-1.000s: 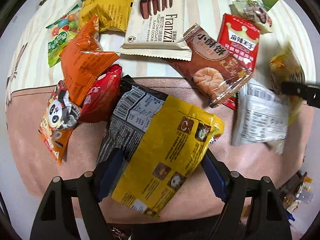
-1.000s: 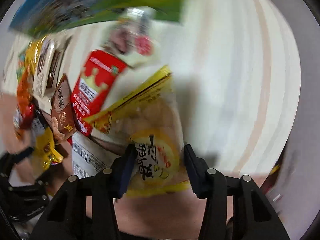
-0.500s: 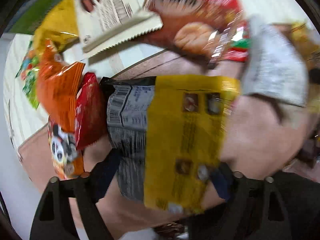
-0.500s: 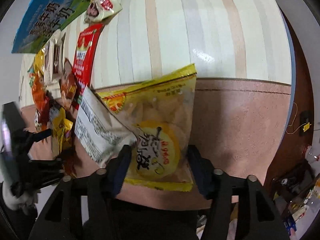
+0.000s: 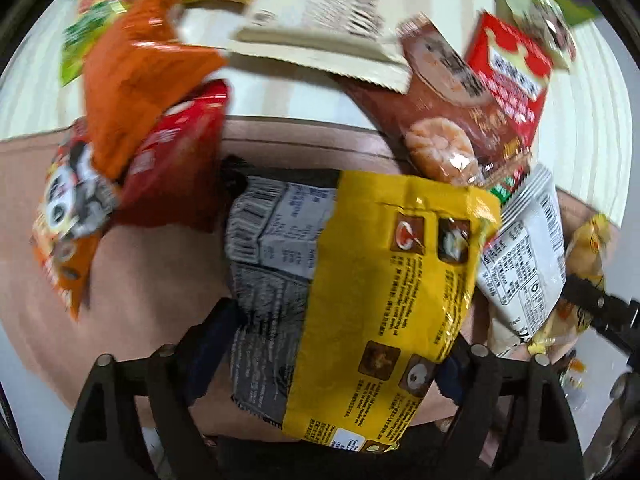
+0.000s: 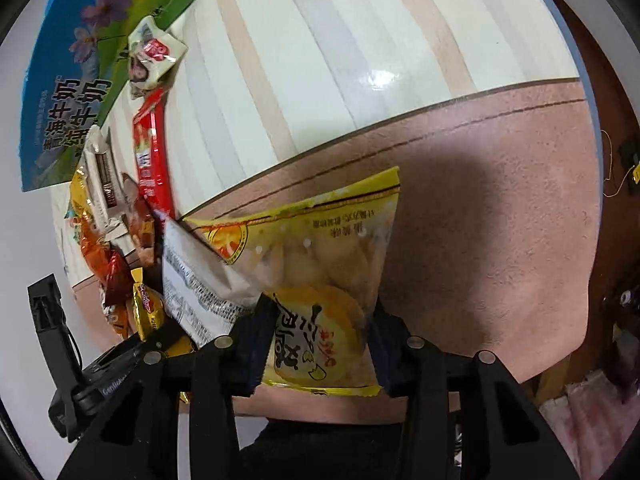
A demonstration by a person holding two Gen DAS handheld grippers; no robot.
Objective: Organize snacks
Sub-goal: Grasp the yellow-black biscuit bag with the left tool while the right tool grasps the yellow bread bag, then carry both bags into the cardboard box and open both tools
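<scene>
Left gripper: jaws spread either side of the yellow-and-grey packet; the near part of the packet lies between them, and I cannot tell whether the pads press it.
Yellow-and-grey packet: flat on the pink-brown mat, back side up, long axis running from the near edge away toward the pile, its grey barcode end at the far left.
Right gripper: clenched on the near end of the clear yellow egg-roll bag, one finger at each side.
Egg-roll bag: long axis pointing away from the gripper, far sealed edge toward the mat's far border; its left side overlaps the white label packet.
Crowding: orange bag, red bag and panda packet just left of the yellow-and-grey packet; brown biscuit packet and red crown packet beyond it.
Open room: bare mat right of the egg-roll bag, bare striped tabletop beyond.
Far left corner: blue-green milk carton.
</scene>
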